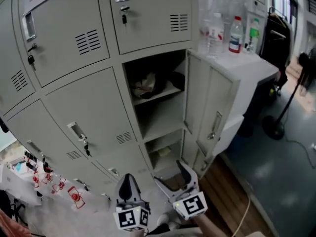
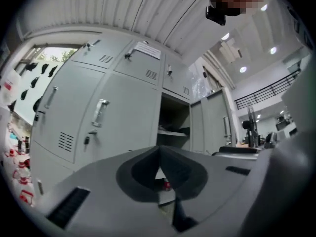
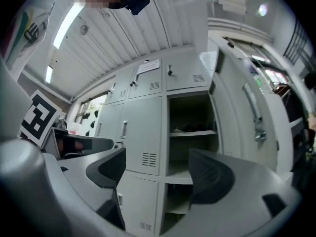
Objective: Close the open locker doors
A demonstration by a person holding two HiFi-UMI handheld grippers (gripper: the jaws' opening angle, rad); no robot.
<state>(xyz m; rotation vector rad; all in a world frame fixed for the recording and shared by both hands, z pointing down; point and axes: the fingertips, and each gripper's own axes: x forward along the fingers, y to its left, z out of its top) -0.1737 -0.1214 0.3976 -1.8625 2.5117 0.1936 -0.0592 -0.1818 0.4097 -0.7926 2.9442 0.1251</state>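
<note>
Now, the open door: it hangs out wide on the right side of the grey lockers. It is far from shut.
Space behind it: I see a shelf with some dark stuff on it. It is too dim for me to name.
Lower space: it looks open too. I think a small door stands beside it, but I cannot be sure.
Other doors: they are all shut flat.
Job so far: not begun, I think. Nothing touches the open door, so all the pushing is left to do.
Left gripper: its jaws are pressed together with nothing in them. It sits low, well away from the open door.
Right gripper: its jaws are apart and empty. It is low too, pointing up at the open spaces.
Only in the head view: both grippers at once, and the bottles on the low cabinet past the open door.
Only in the right gripper view: the long handle on the open door, and the open spaces right between my jaws.
Only in the left gripper view: the two jaws meeting, up close.
</note>
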